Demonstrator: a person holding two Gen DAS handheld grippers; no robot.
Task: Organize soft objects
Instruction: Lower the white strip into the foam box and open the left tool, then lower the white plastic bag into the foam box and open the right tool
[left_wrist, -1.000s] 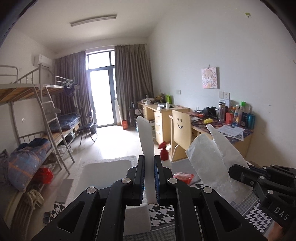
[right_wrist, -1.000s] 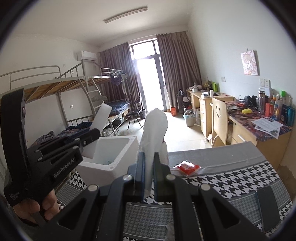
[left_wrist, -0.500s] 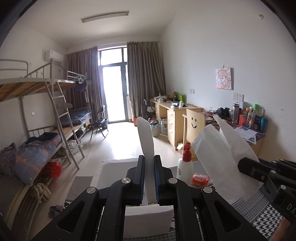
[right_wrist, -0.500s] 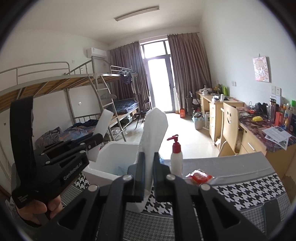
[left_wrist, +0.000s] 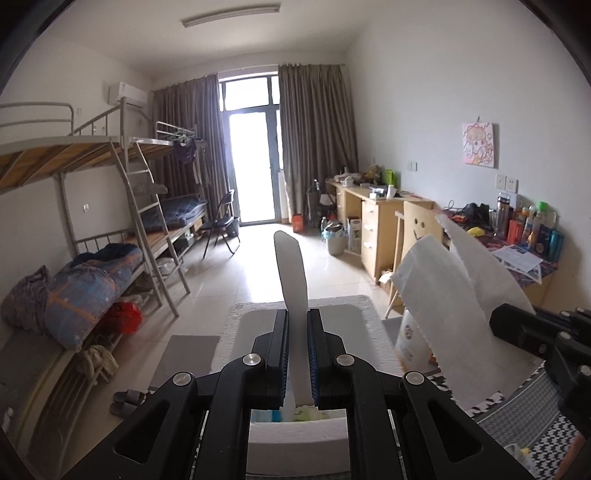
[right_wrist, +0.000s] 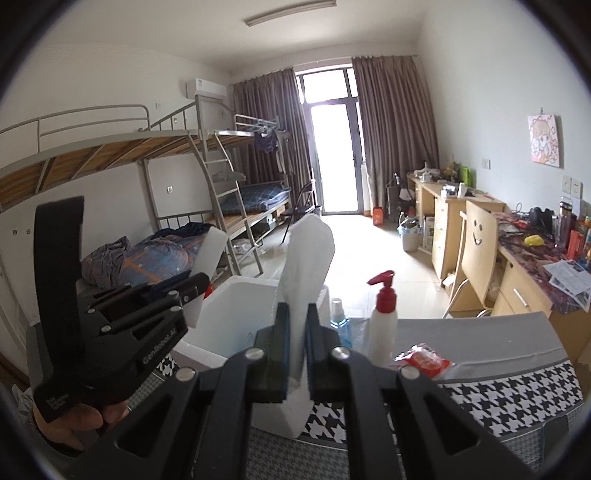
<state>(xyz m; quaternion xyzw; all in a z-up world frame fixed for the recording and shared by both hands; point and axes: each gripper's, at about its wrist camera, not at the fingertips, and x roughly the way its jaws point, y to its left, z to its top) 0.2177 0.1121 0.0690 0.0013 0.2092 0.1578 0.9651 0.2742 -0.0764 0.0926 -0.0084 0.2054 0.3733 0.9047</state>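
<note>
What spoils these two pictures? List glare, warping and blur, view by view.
Left wrist view: balcony door blown out white, bunk bed rails bowed, left gripper soft up close. Right wrist view: same glare at the door, dark rounded corners, right gripper slightly blurred.

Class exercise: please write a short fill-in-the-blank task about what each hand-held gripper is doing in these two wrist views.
1. The left hand-held gripper is shut on a white foam ____.
2. The right hand-held gripper grips a white foam sheet above the open foam ____.
3. The pump bottle has a ____ pump top.

Missing words: strip; box; red
</note>
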